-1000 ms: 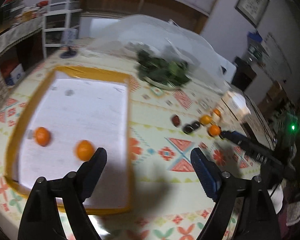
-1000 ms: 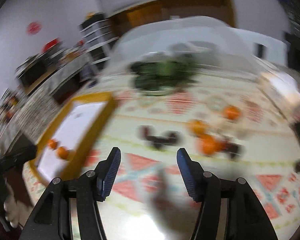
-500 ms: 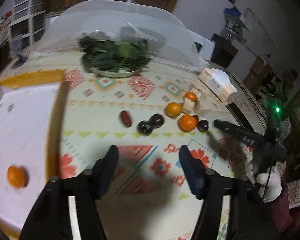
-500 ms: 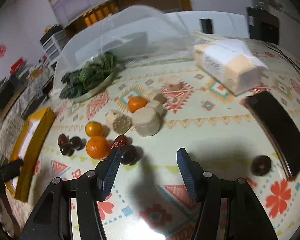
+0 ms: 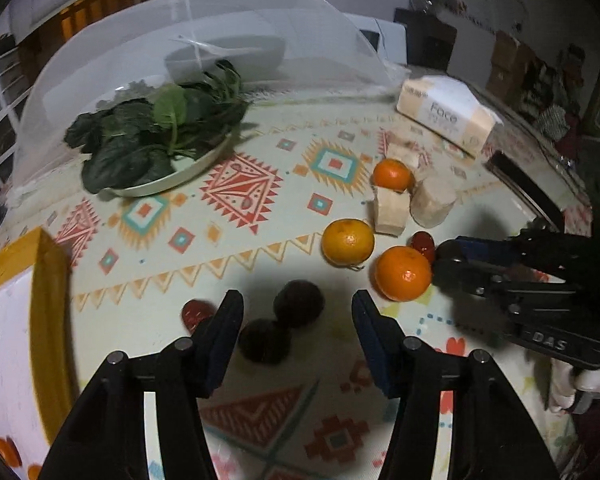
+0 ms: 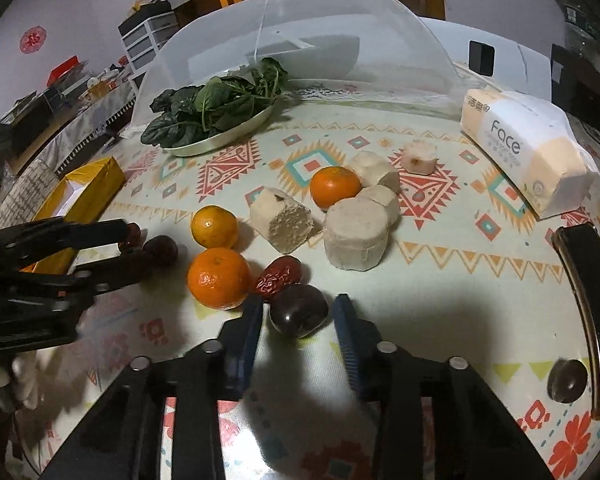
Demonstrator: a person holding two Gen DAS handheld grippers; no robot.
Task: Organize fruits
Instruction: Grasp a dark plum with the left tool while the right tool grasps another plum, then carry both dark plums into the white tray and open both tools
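Right gripper (image 6: 298, 314): jaws closing around a dark plum (image 6: 299, 311) on the table (image 6: 440, 280); pads stand just beside it, contact not confirmed. A red date (image 6: 279, 278) and an orange (image 6: 219, 277) lie just left of it. Left gripper (image 5: 298, 316): jaws closing, part open, two dark plums (image 5: 282, 324) between them, not gripped. Yellow tray (image 5: 48, 280) at far left
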